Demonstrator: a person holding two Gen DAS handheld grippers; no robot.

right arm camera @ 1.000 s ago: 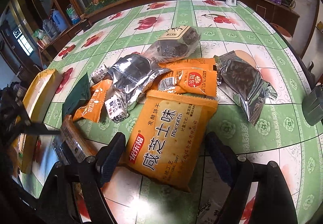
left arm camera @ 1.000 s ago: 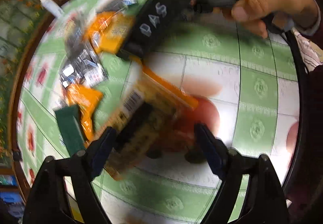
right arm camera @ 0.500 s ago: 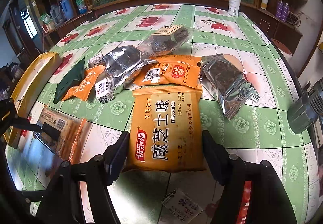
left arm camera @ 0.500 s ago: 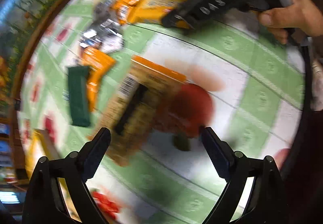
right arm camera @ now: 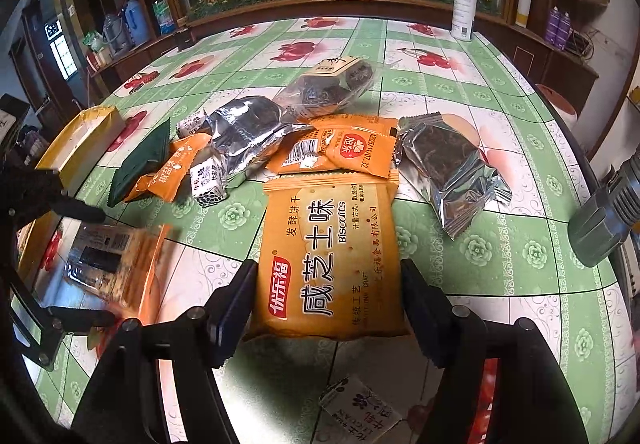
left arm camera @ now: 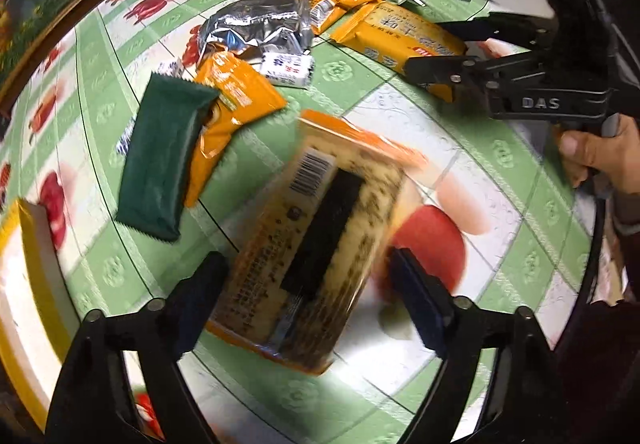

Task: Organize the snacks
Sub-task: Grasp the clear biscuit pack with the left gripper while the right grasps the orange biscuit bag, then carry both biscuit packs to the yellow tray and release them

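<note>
A pile of snack packets lies on a green-and-white tablecloth with red fruit prints. My left gripper is open, with a clear-windowed orange biscuit pack lying flat between its fingers; that pack also shows in the right wrist view. My right gripper is open, its fingers on either side of a large orange "Biscuits" packet, which also shows in the left wrist view. Silver foil packs, small orange packets and a dark green packet lie around.
A yellow-rimmed box stands at the table's left edge and also shows in the left wrist view. A white spray bottle stands at the far edge. A grey flashlight lies at the right. A small white packet lies near me.
The left gripper has swung and dropped closer around the windowed biscuit pack. The right gripper has moved in a little over the large orange packet. Both stay open.
</note>
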